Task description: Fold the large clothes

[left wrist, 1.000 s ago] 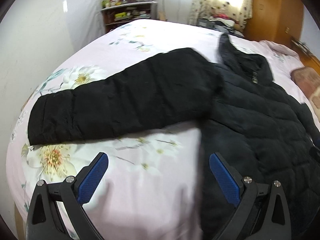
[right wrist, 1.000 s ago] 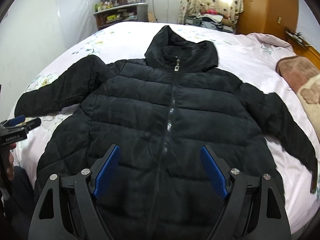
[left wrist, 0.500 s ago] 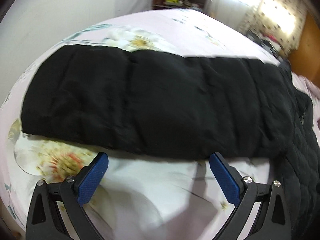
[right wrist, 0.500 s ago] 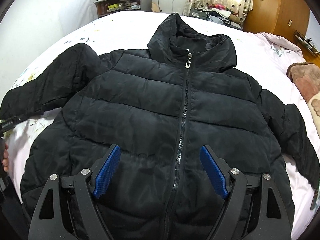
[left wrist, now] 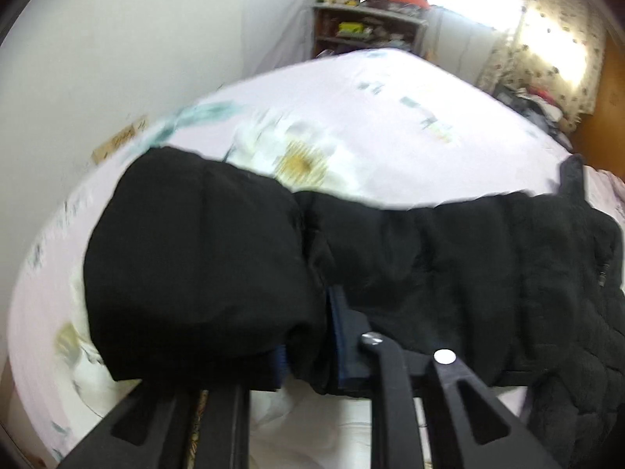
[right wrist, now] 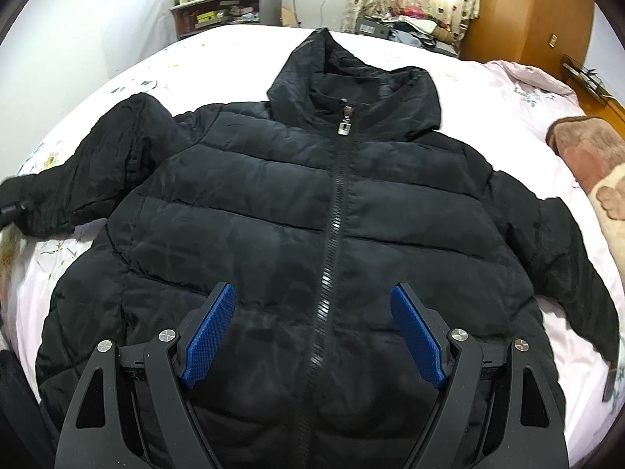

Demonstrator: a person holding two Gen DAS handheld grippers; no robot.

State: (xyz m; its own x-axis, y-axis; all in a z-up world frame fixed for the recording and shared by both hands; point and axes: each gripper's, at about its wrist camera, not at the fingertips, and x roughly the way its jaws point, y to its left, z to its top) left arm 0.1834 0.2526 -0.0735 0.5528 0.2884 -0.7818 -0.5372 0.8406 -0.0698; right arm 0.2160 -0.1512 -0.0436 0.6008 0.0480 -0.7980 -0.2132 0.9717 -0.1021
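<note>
The black quilted puffer jacket (right wrist: 312,215) lies face up and zipped on my bed, spread flat over the pale pink floral bedsheet (left wrist: 390,117), collar pointing toward the far shelf, both sleeves angled outward. Its silver zipper pull (right wrist: 343,127) sits at the neck. The sleeve on my left side (left wrist: 429,254) stretches across the sheet, its cuff end bunched up near my left gripper (left wrist: 308,336). The jaws of that gripper are closing, and the padded sleeve fabric sits between the blue pads, pinched. My right gripper (right wrist: 312,328) hovers above the lower front panel with its jaws spread wide and nothing between them; whether the pads (right wrist: 211,332) brush the fabric I cannot tell.

Handling, as I judge it: the jacket is soft, puffy and light for its bulk, with a smooth shell that may slide out of a shallow pinch. It will spring back rather than hold a crease. Best holds are the cuff, the hem corner or a shoulder seam, where layers are thin enough to clamp firmly. A brown plush blanket (right wrist: 590,148) lies at the bed's right edge, well apart from the jacket.
</note>
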